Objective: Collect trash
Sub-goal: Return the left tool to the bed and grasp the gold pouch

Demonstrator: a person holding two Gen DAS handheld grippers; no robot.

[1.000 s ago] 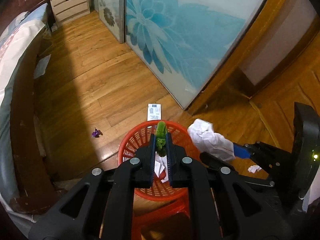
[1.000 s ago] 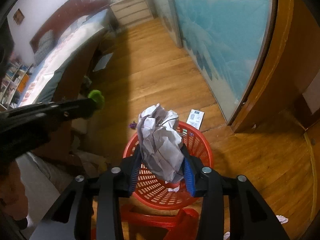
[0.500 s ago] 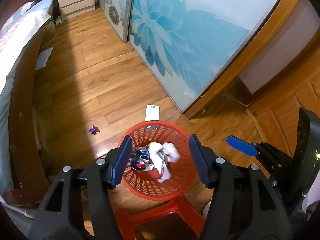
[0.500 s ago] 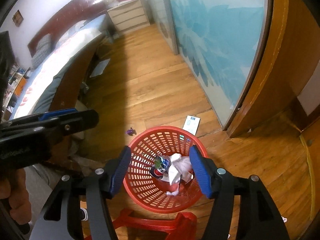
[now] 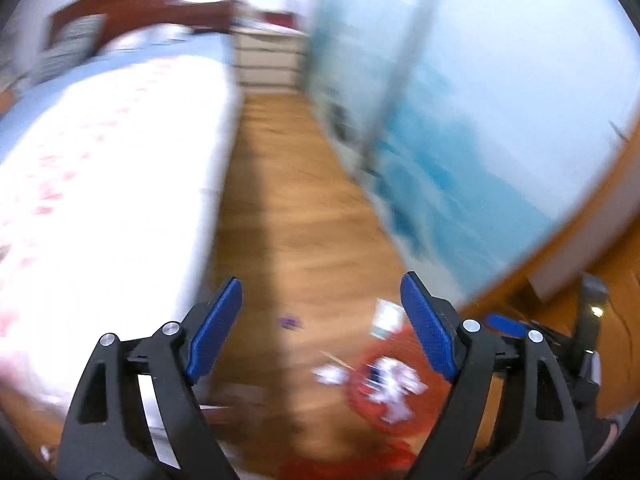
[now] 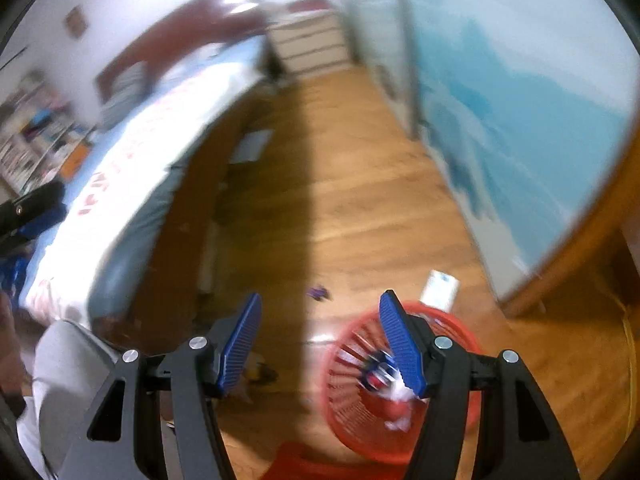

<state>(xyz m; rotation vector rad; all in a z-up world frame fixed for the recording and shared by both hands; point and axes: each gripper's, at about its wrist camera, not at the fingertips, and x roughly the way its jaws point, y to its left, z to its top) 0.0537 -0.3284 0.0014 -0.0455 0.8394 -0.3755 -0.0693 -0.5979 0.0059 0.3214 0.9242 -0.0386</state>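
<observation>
Crumpled paper (image 6: 398, 412), now dropped, apparently lying in red basket (image 6: 352, 420) on wooden floor (image 6: 360, 200). Left gripper (image 5: 322, 324) still spreading, empty; right gripper (image 6: 320, 340) released, empty. Open floor between bed (image 6: 132, 168) and sliding door (image 6: 520, 120).

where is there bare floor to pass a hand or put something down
The floor is bare between the bed and the sliding door. It is crowded around the red basket: a white card and a purple scrap lie by it.
</observation>
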